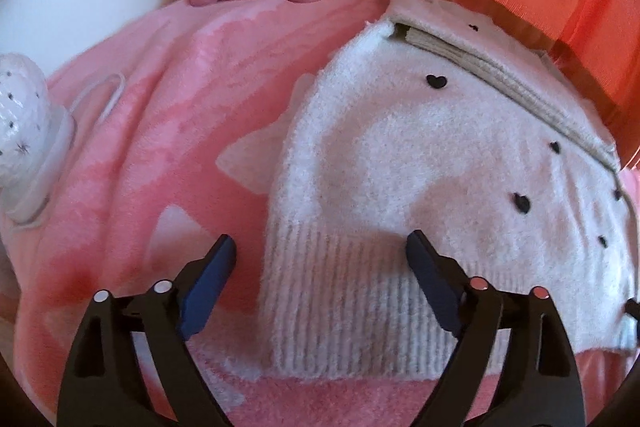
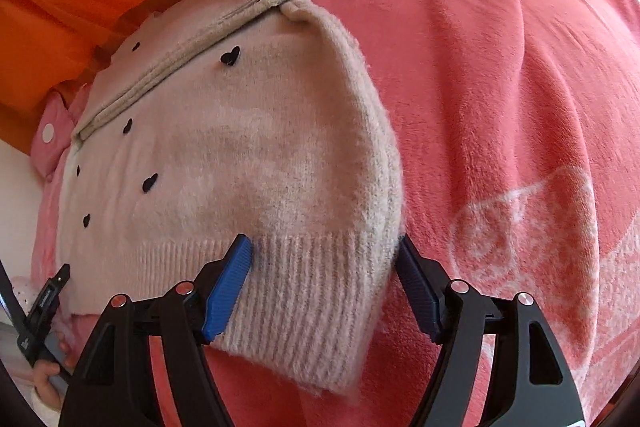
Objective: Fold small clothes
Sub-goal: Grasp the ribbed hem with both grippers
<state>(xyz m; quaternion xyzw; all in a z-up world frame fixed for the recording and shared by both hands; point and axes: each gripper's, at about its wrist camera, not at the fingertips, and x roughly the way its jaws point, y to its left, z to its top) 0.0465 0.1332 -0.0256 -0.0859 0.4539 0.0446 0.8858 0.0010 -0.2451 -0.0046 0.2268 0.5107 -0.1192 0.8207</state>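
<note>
- The cream sweater (image 1: 420, 163) (dotted with small black hearts) lies flat on the pink blanket (image 1: 160, 131), its ribbed hem nearest both cameras and its neckline up at about 1 o'clock in the left wrist view.
- Likely slip: the fuzzy knit could snag on a pad and lift with it, so a side folded inward would peel open again.
- Another risk, as I judge it: the plush blanket could get pinched together with the hem, dragging the bedding and skewing the fold.
- The left gripper (image 1: 320, 259) stands spread wide and holds nothing; its left pad sits over bare blanket at 7 o'clock, its right pad over the ribbing.
- The right gripper (image 2: 324, 259) is also released, its jaws straddling the hem corner (image 2: 320, 307) at 6 o'clock; whether the pads brush the knit I cannot tell.
</note>
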